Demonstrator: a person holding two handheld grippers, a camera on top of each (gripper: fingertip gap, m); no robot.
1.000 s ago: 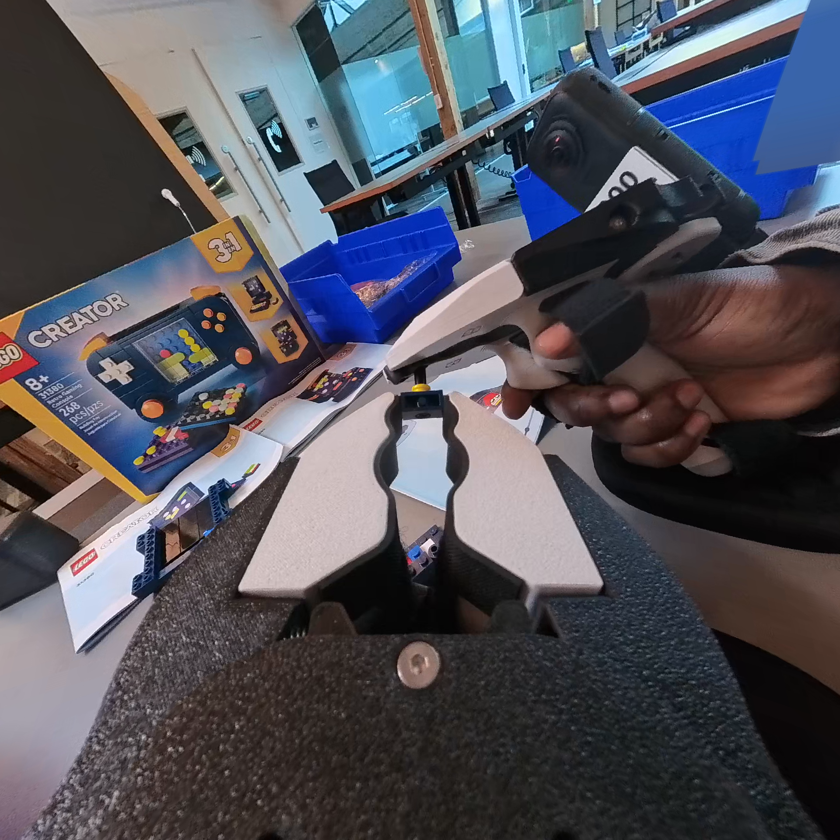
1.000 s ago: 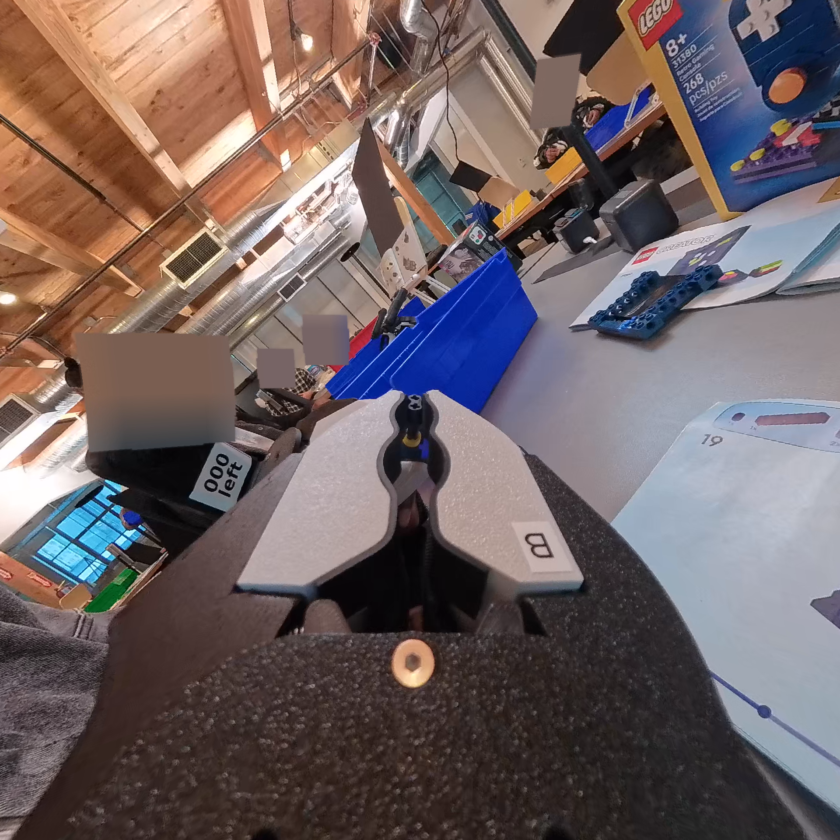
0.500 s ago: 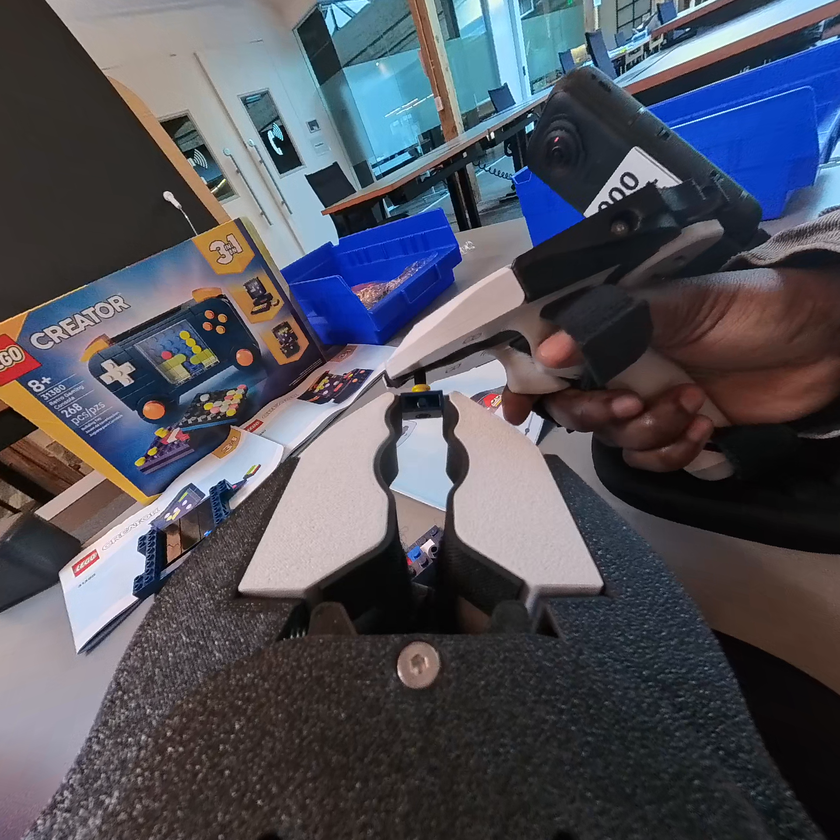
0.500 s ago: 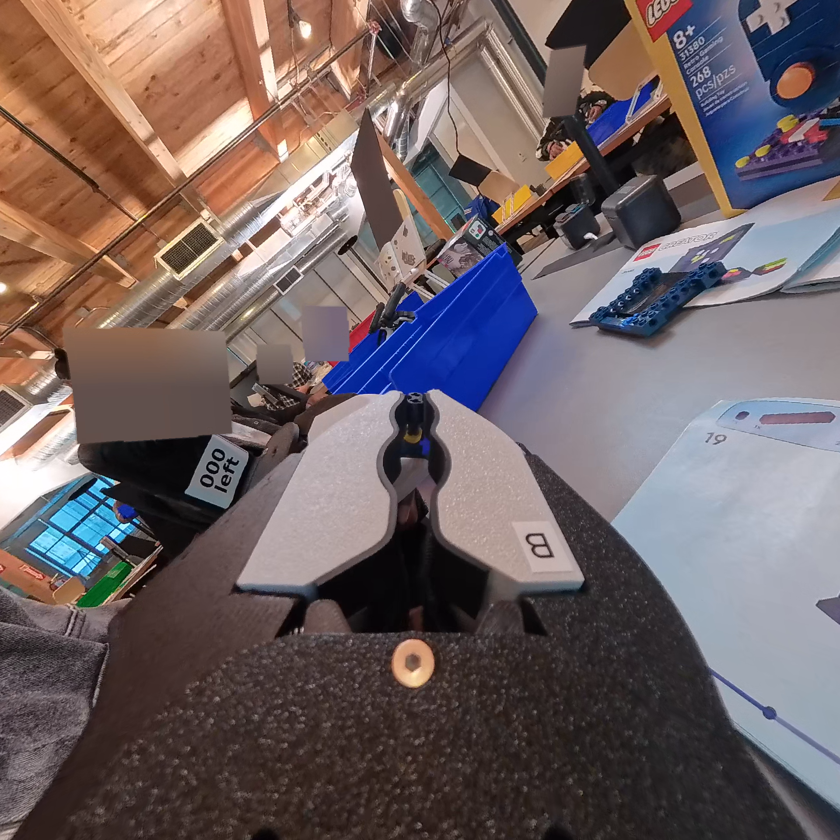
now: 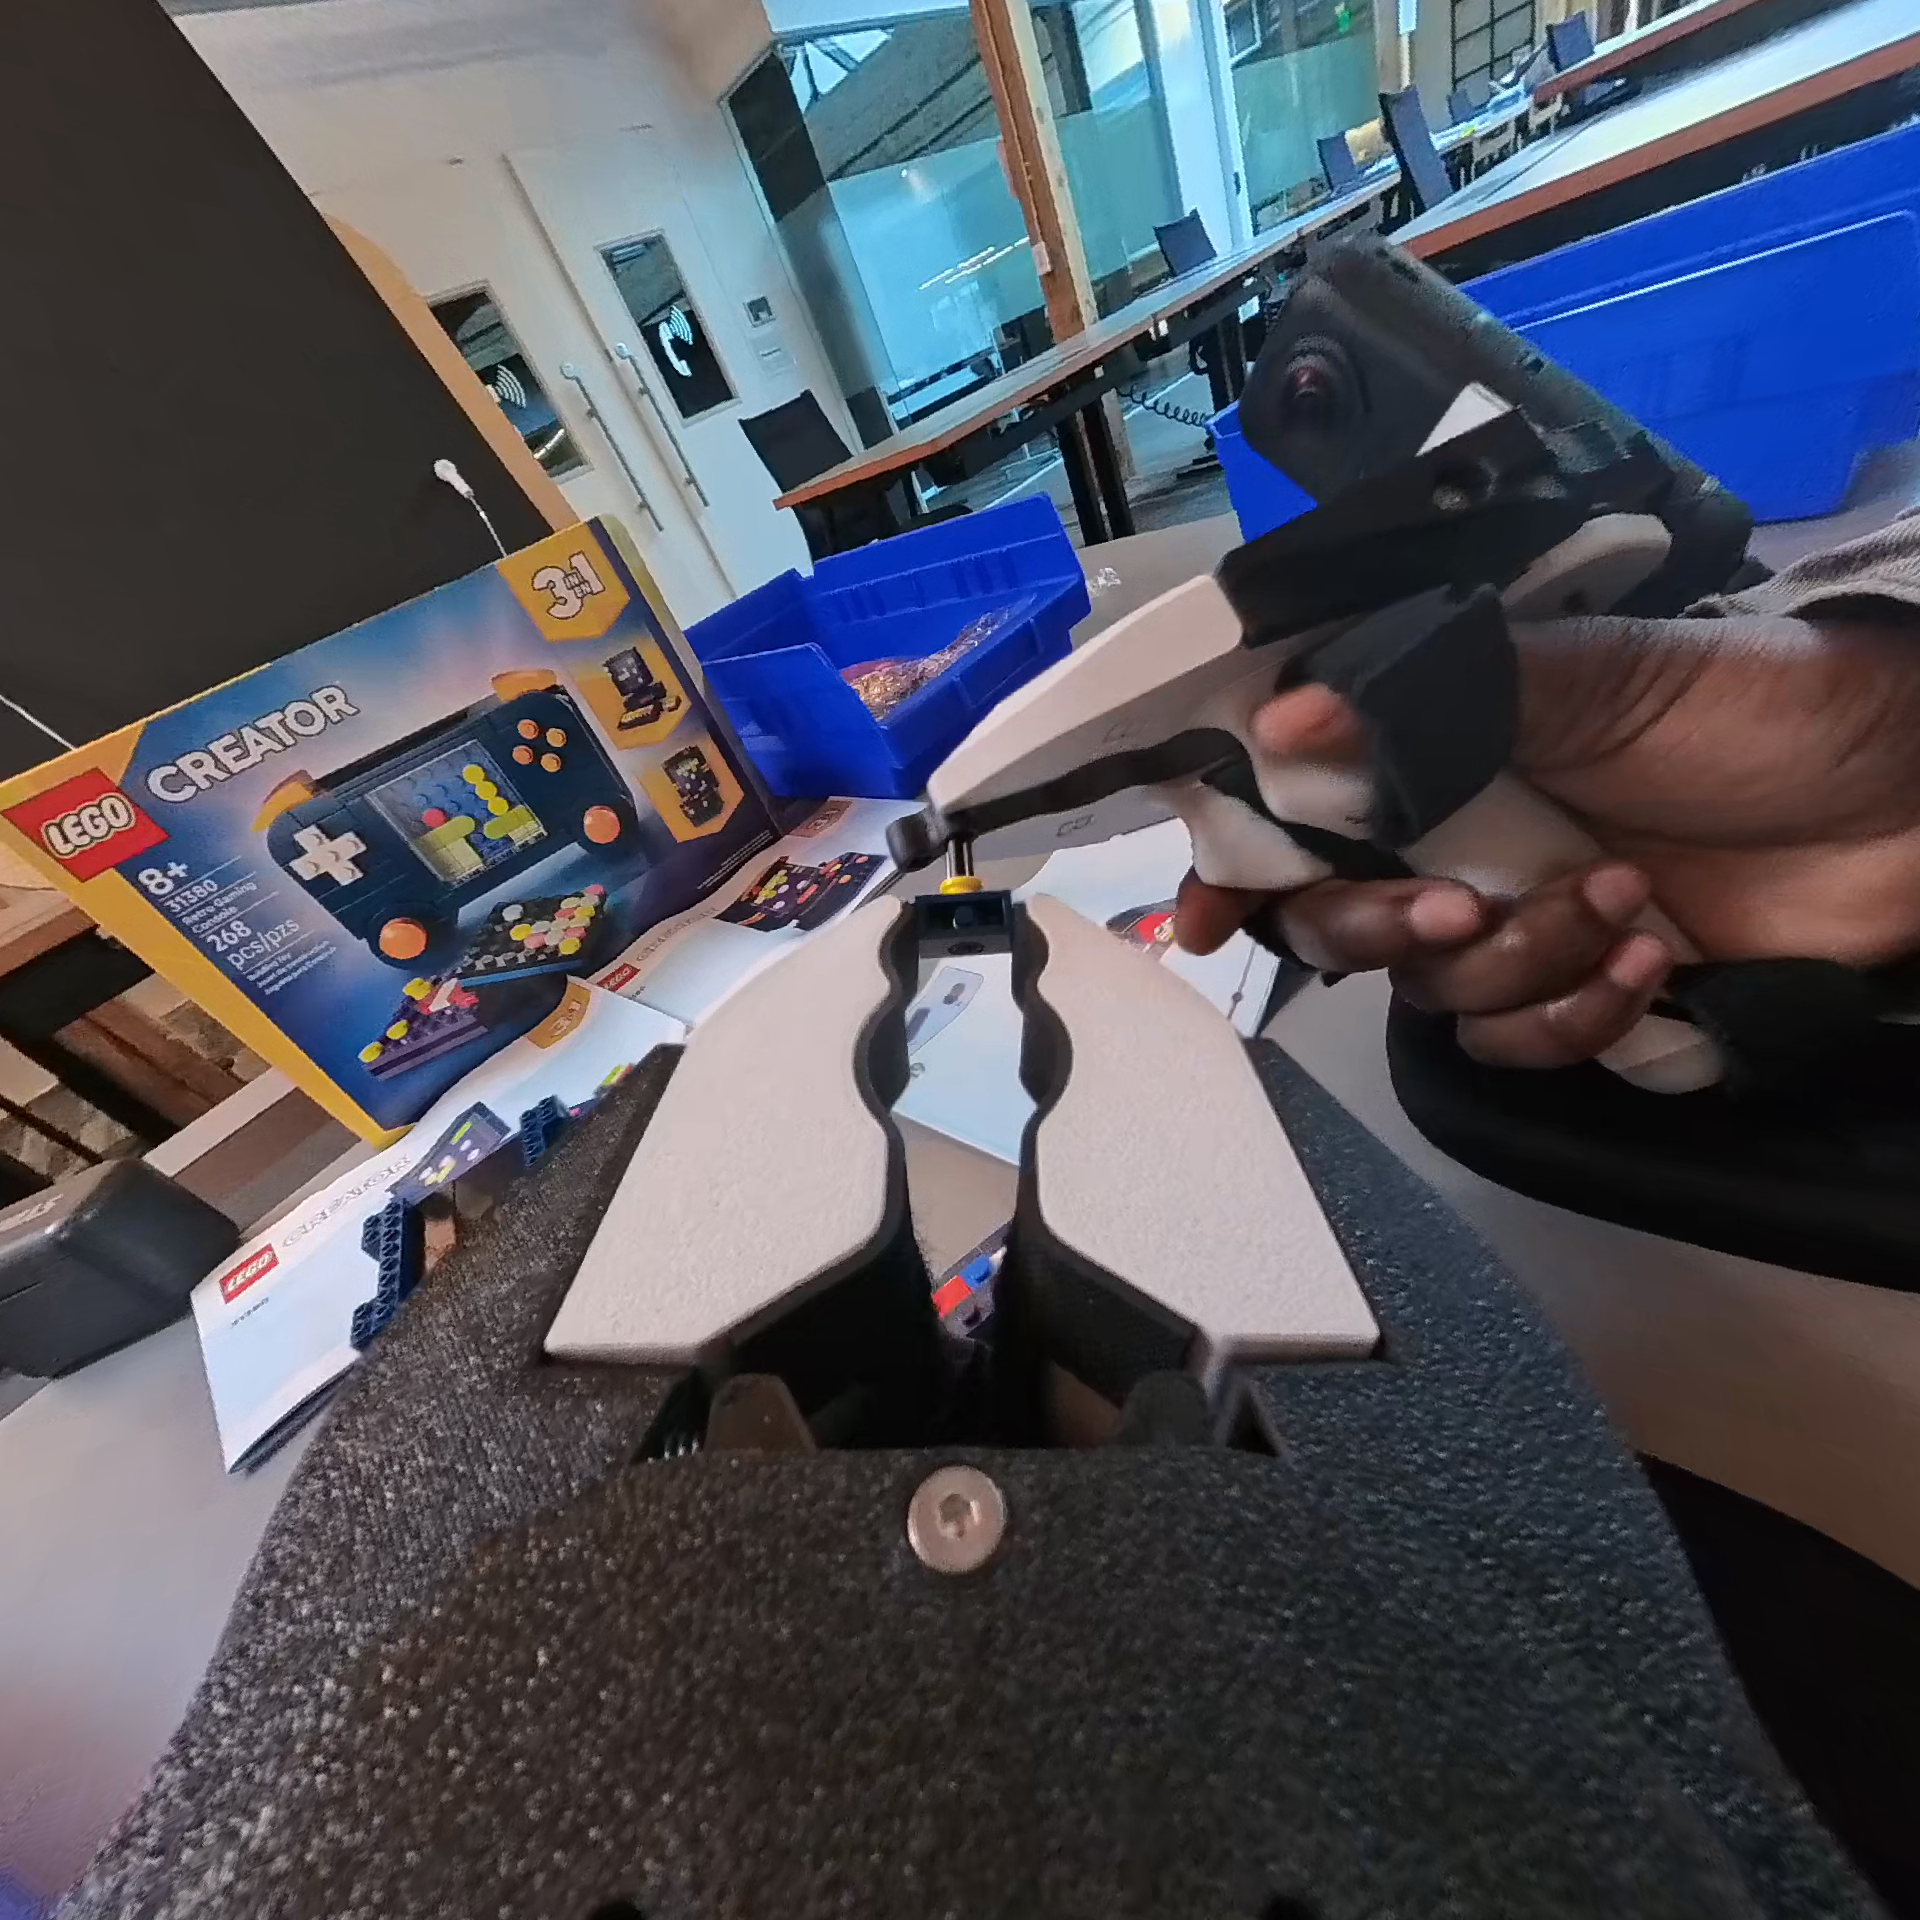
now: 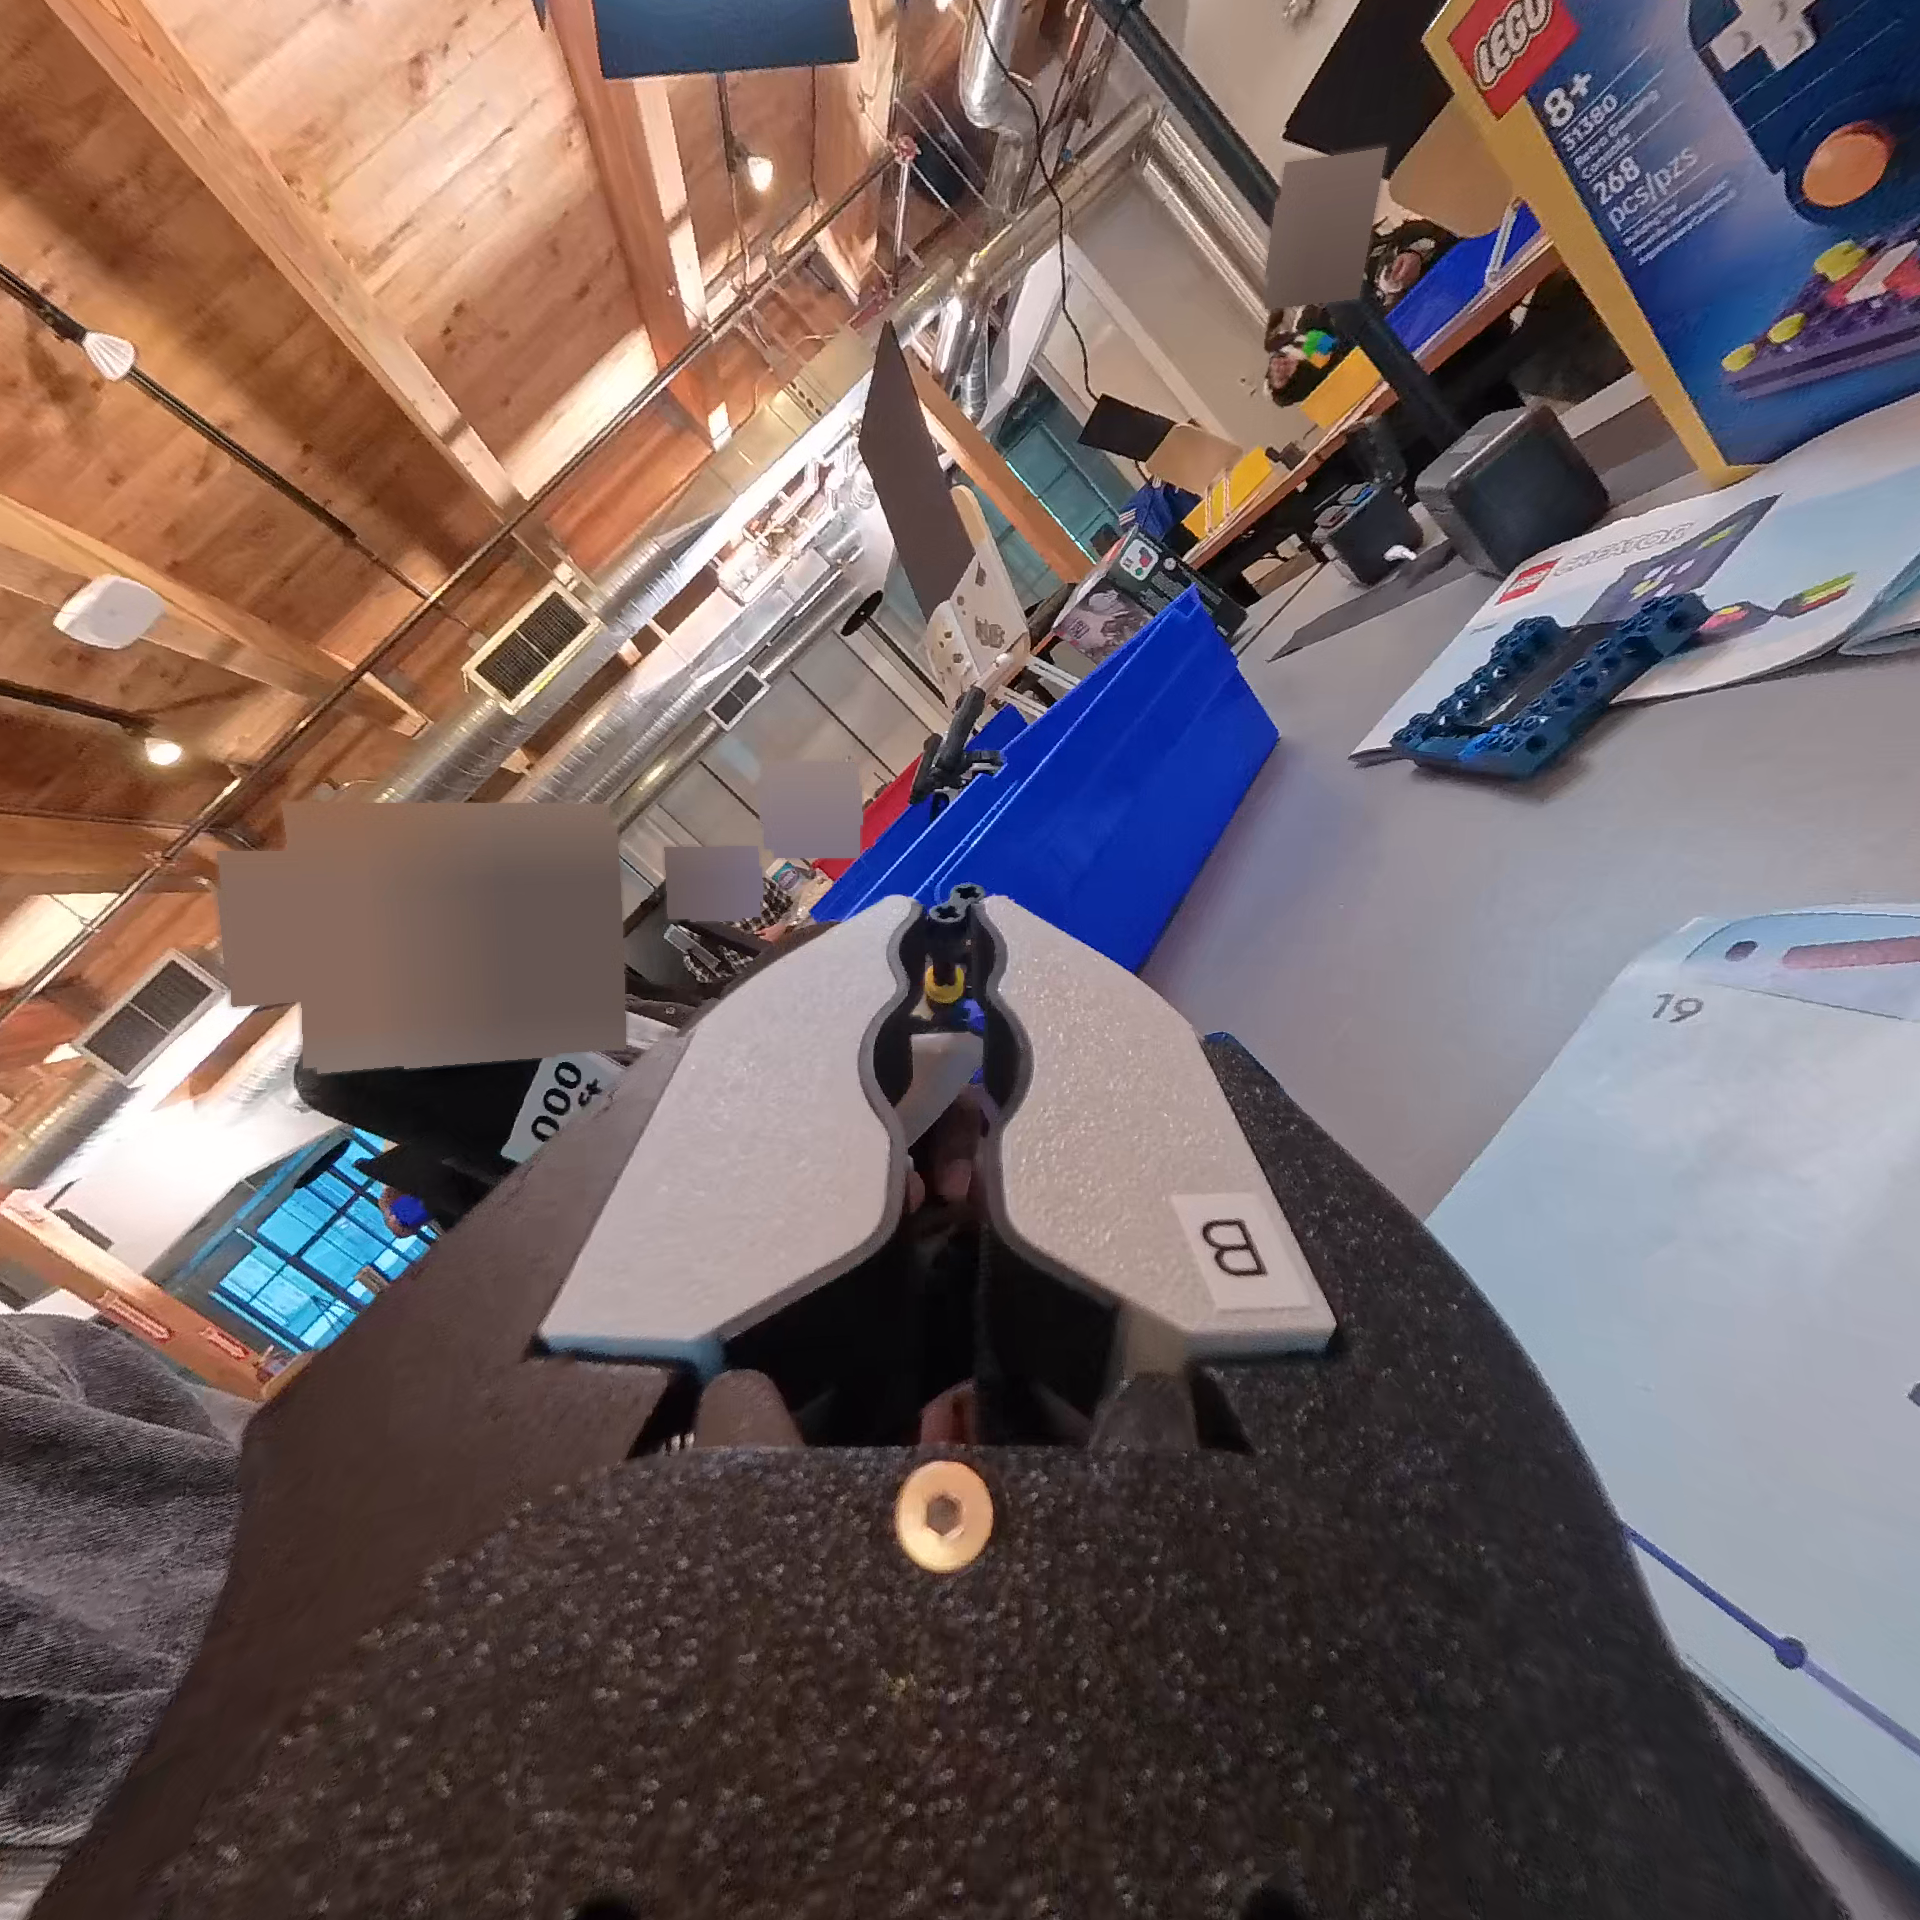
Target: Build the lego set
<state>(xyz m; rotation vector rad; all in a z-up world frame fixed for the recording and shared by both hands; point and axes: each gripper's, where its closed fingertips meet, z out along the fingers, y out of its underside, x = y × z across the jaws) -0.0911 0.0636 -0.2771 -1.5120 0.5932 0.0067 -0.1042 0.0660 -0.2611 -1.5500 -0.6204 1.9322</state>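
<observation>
1. My left gripper [image 5: 963, 920] has its jaws closed to a narrow gap on a small dark blue brick [image 5: 963, 923], held up above the table [image 5: 1621, 1382]. Both fingertips [image 5: 883, 935] press its side faces; studs face up.
2. My right gripper [image 5: 914, 836] comes in from the right, in a person's hand [image 5: 1621, 831]. Its jaws are nearly closed on a thin black axle pin [image 6: 954, 914] with a yellow bush [image 6: 941, 985] near its lower end.
3. The pin hangs straight over the brick, and the yellow bush sits just on top of it. I cannot tell whether the pin has entered a hole.
4. I judge both parts light, hard and stiff, with smooth plastic faces that could slip or twist in the pads. The brick is best held by its flat sides, as it is now.
5. The pin is slender, so I would hold it near its top end and keep it upright.
6. Around me: a toy set box [image 5: 343, 831], instruction booklets [image 5: 727, 935], a dark blue plate assembly [image 6: 1538, 696] and a blue bin [image 5: 894, 644].
</observation>
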